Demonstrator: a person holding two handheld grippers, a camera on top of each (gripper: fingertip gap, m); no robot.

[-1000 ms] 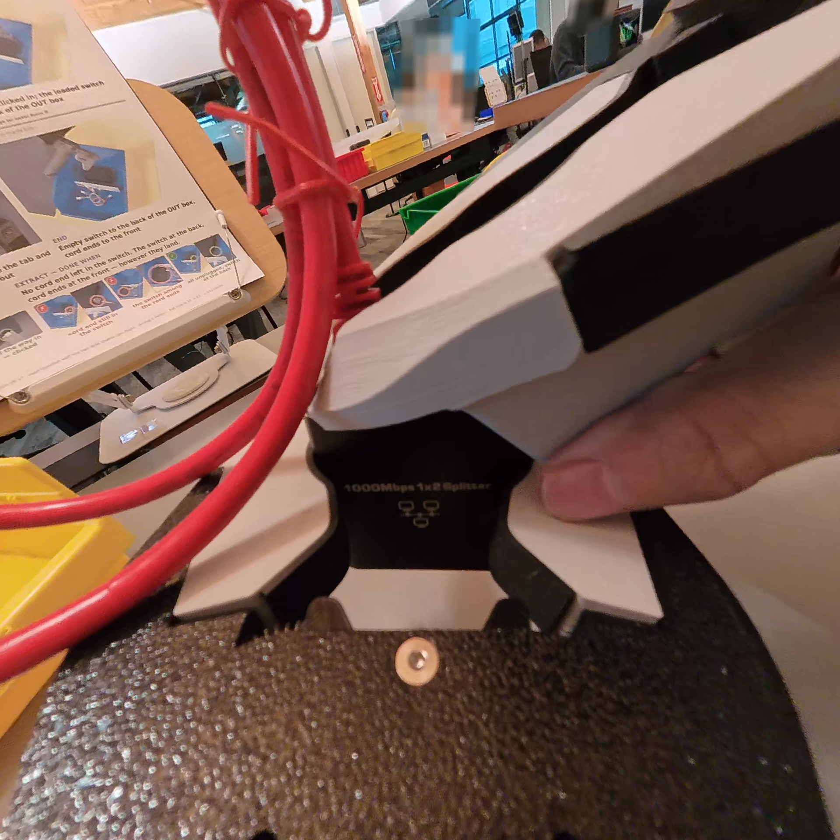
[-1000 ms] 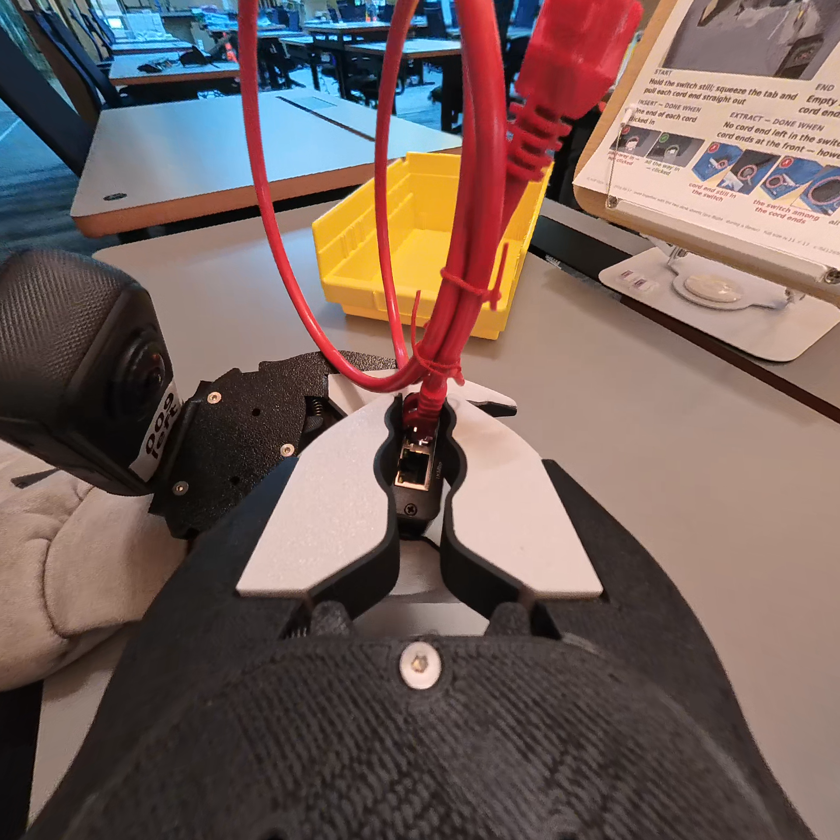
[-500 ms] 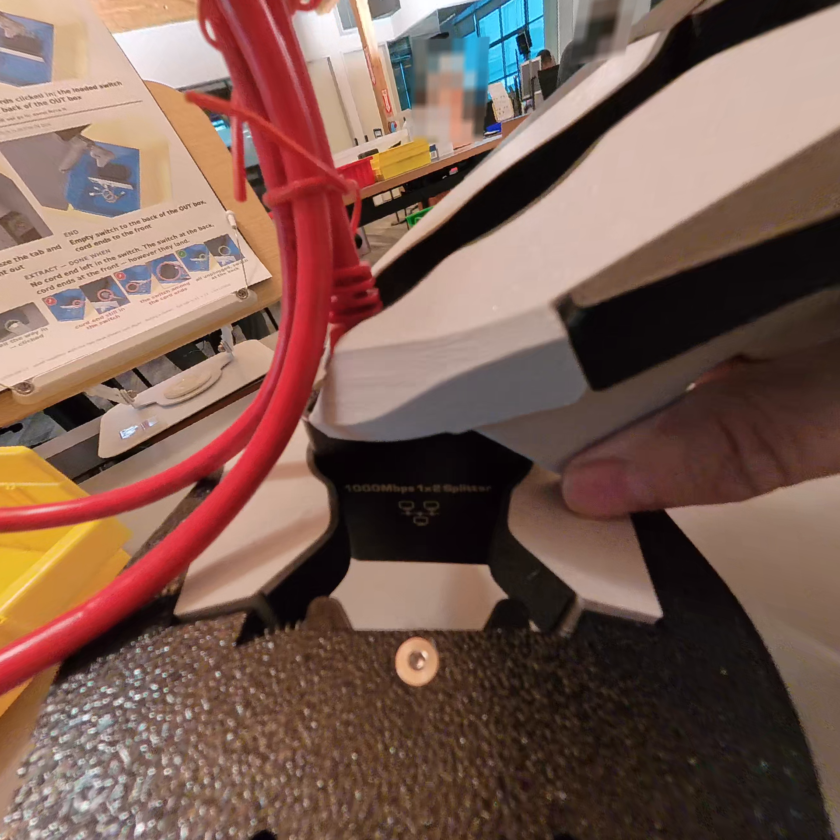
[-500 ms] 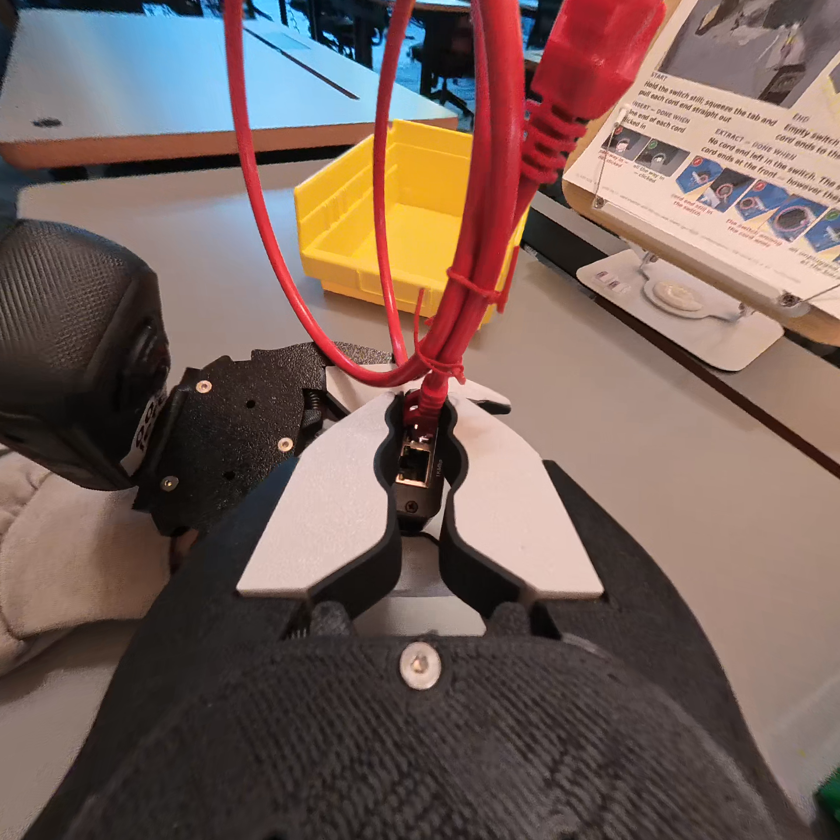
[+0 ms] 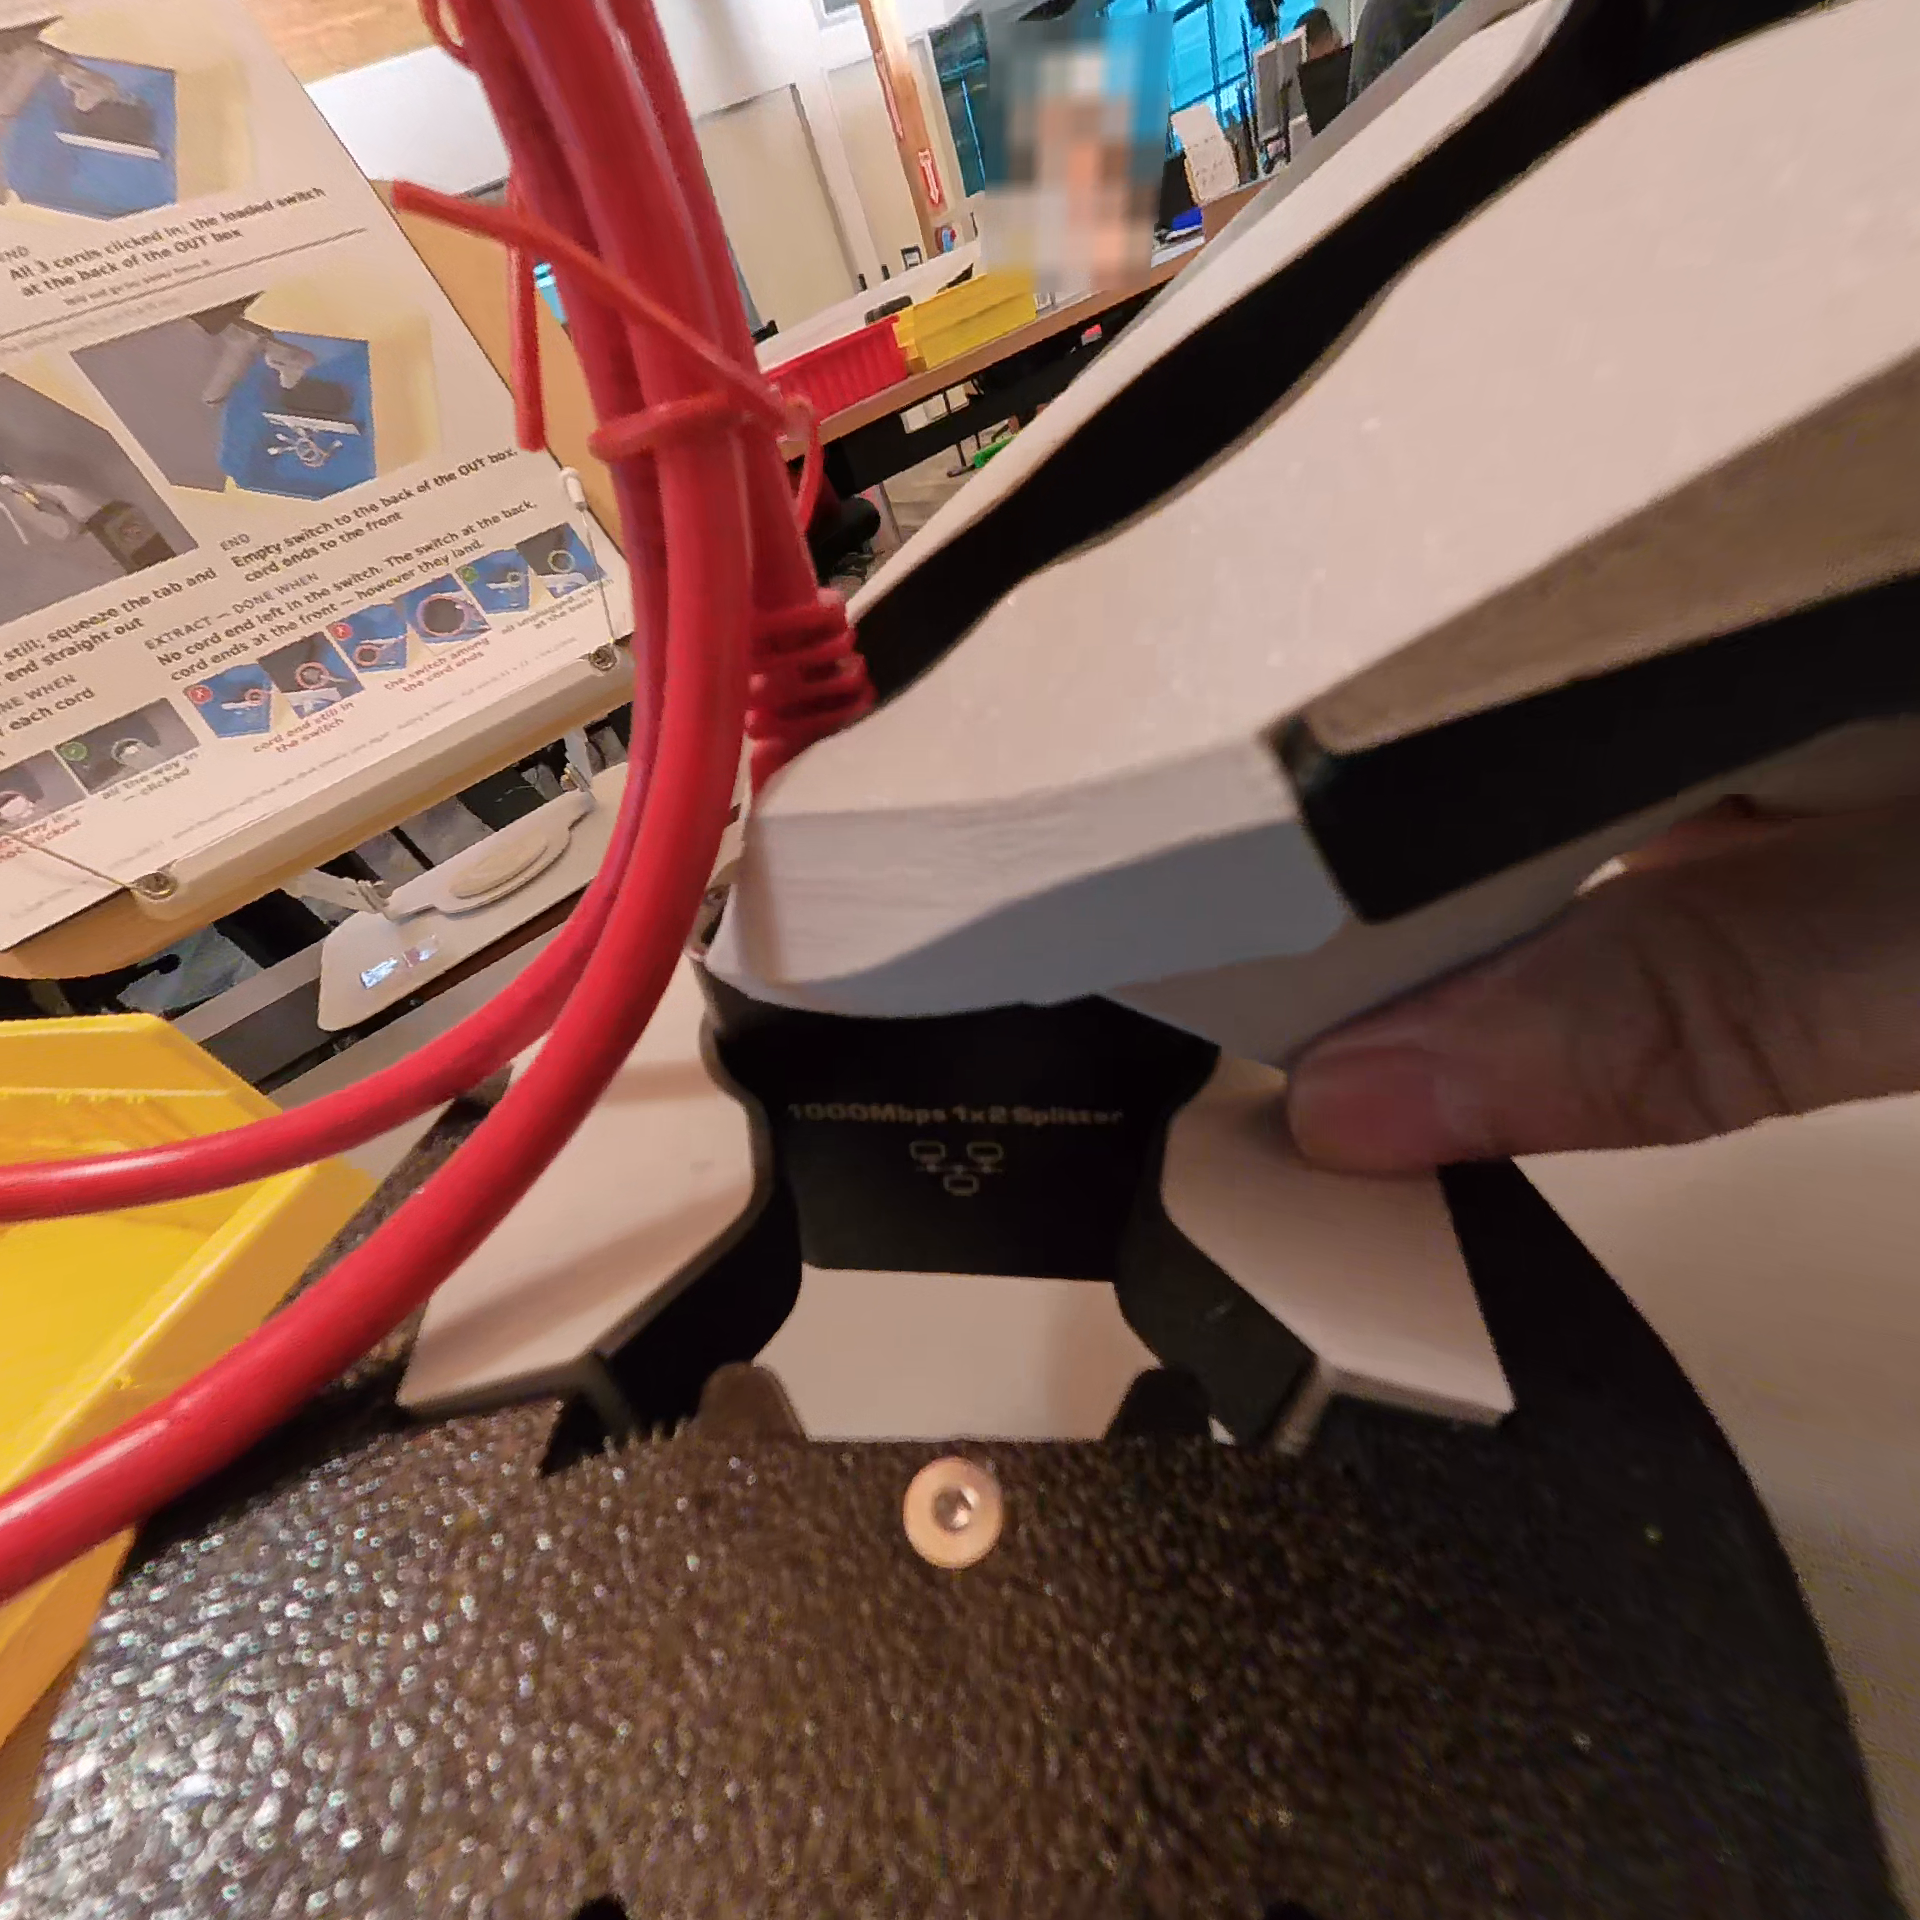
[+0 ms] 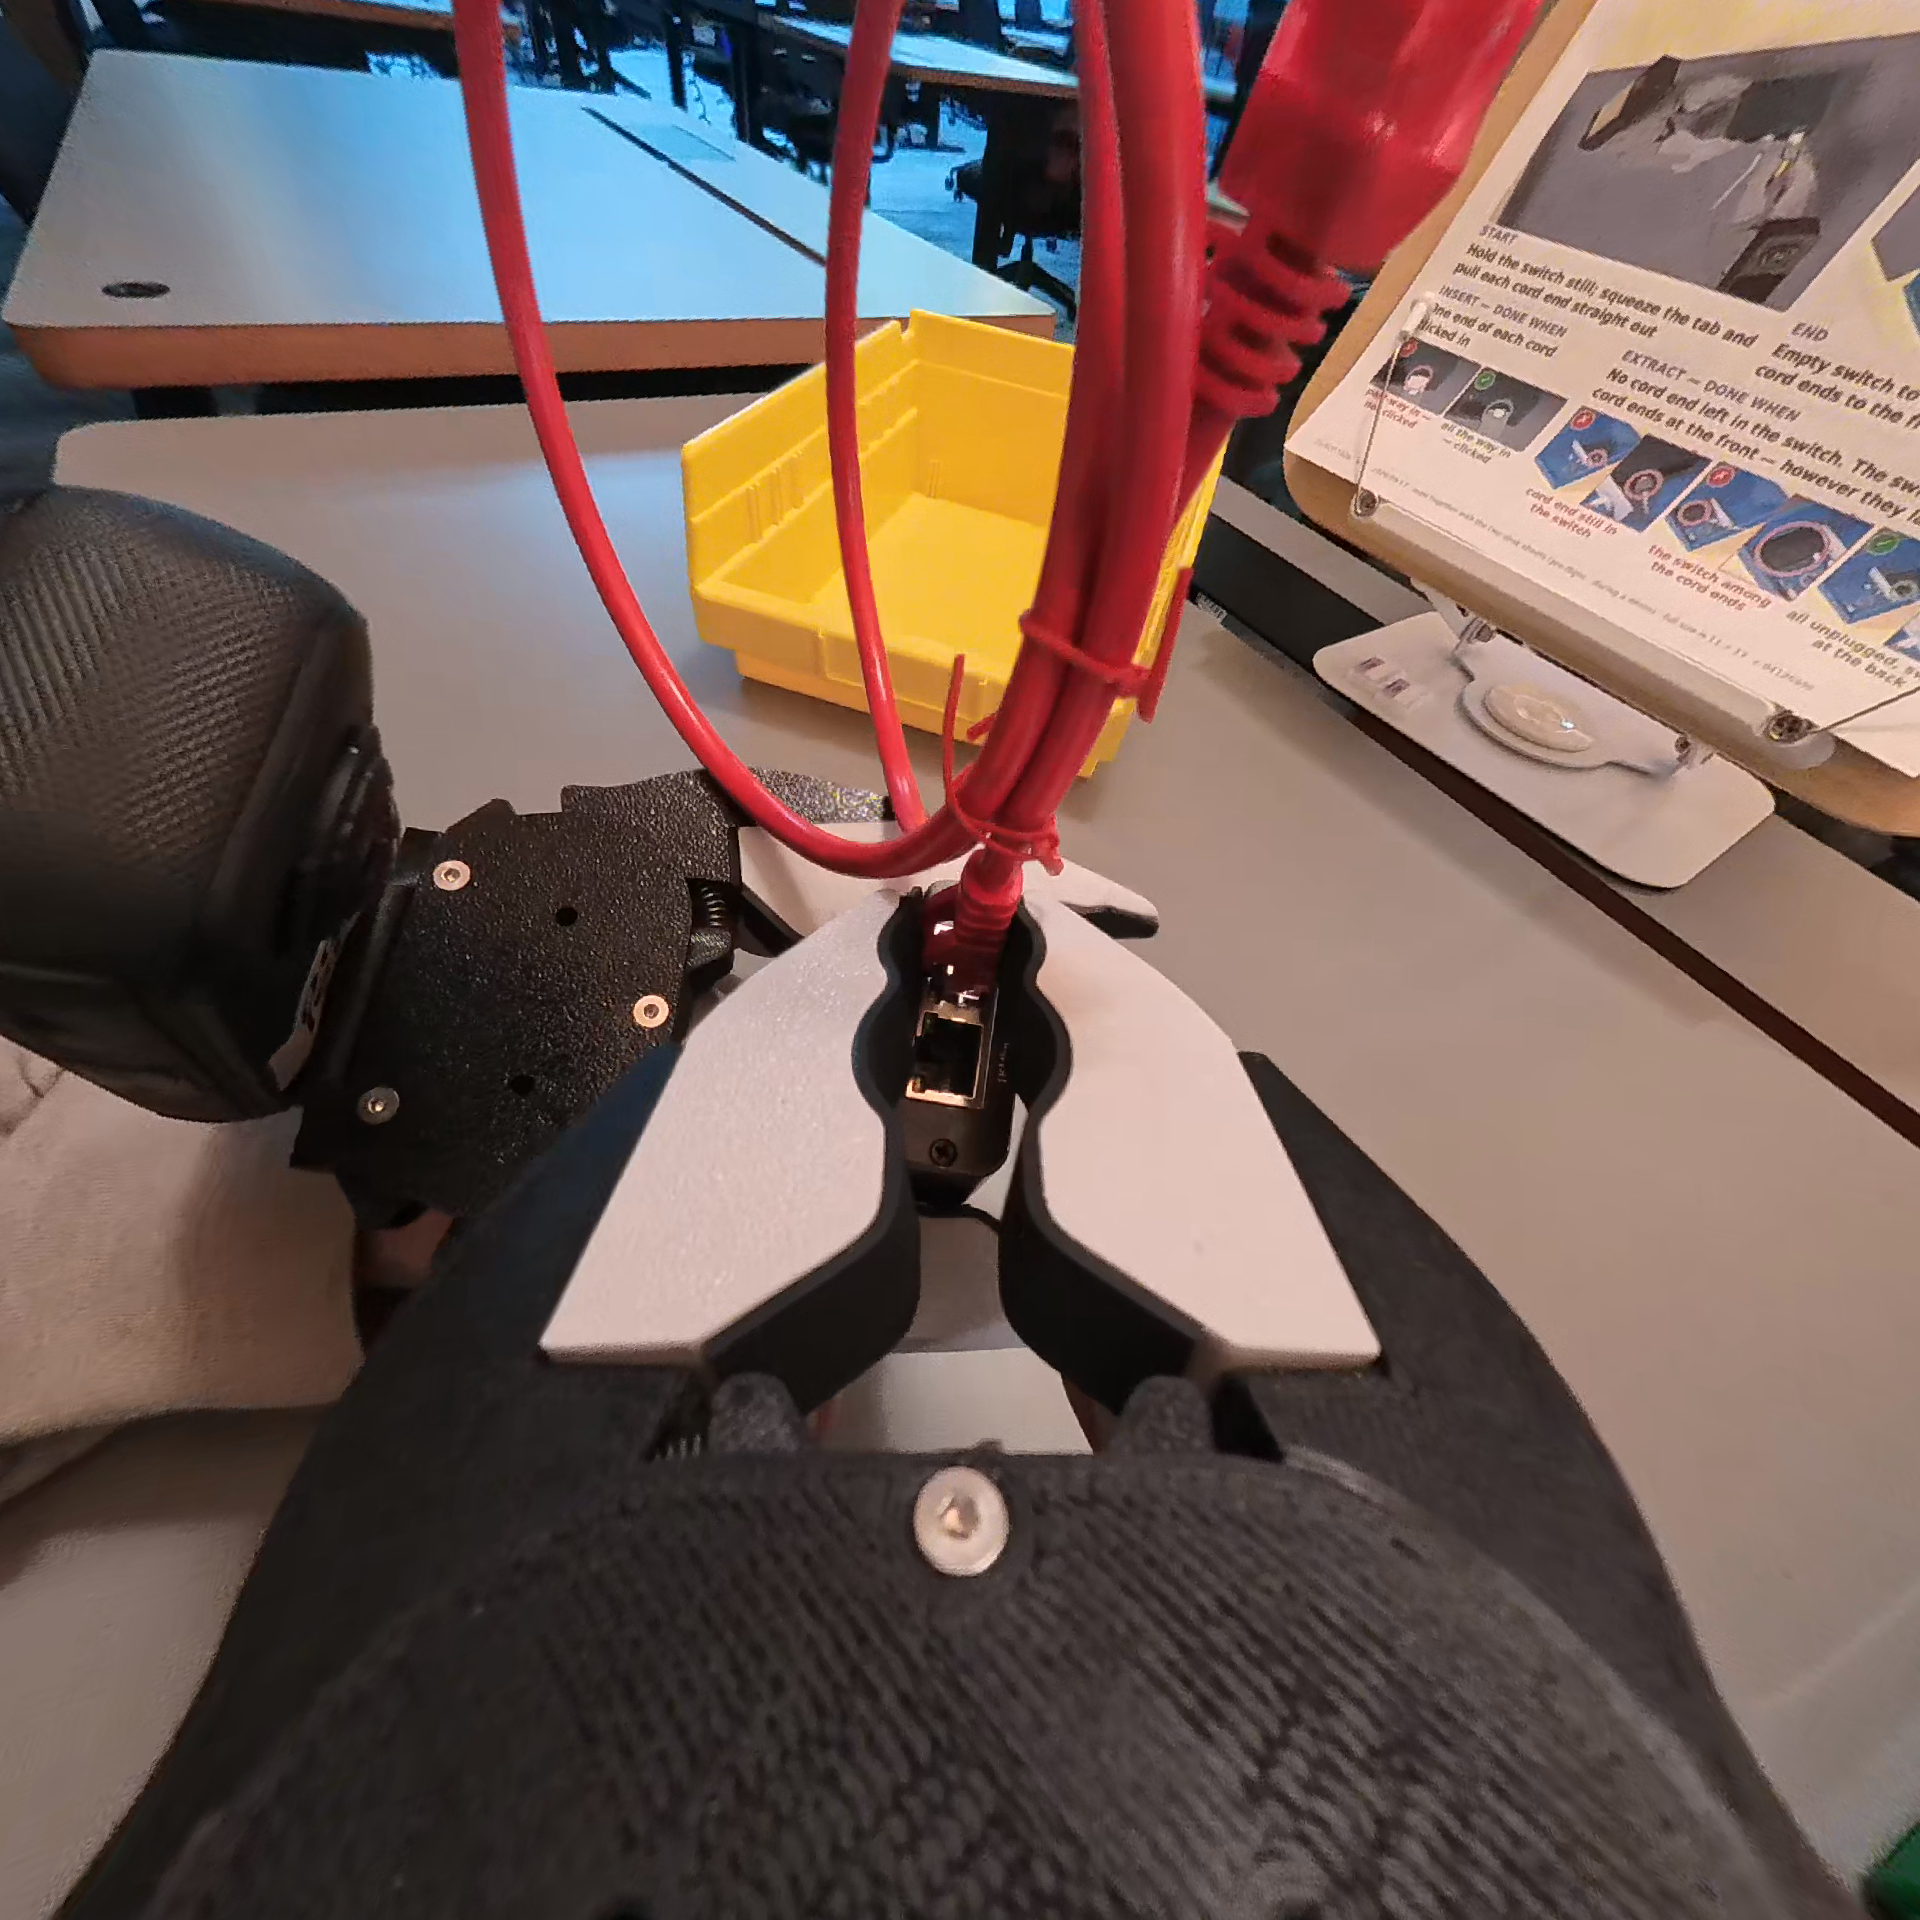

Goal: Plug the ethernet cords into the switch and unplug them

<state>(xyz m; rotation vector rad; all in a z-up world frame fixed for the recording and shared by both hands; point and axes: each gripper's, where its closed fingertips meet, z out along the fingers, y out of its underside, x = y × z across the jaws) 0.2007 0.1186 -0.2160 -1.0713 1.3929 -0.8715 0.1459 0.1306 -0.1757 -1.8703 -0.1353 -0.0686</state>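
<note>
My left gripper (image 5: pixel 961 1049) is shut on the black switch (image 5: pixel 961 1195), with a finger on each side of its body. My right gripper's fingers (image 5: pixel 1039 852) lie across the switch's far end. In the right wrist view my right gripper (image 6: pixel 971 914) is shut around the red plug (image 6: pixel 982 899), which sits in the far port of the switch (image 6: pixel 951 1081). The near port is empty. The tied red cord bundle (image 6: pixel 1091 520) loops upward, and its other plug (image 6: pixel 1351 135) hangs loose. The left gripper's fingers (image 6: pixel 1101 896) show behind the switch.
A yellow bin (image 6: pixel 935 540) stands on the grey table (image 6: pixel 1455 1143) beyond the switch, and it also shows in the left wrist view (image 5: pixel 104 1247). An instruction board on a white stand (image 6: pixel 1662 416) is at the right. A thumb (image 5: pixel 1558 1039) rests under the right gripper. My hands' fingertips stand some 6 cm from each other.
Both grippers keep their hold. The red cord bundle has swayed slightly and the views have shifted a little. The plug stays in the far port.
</note>
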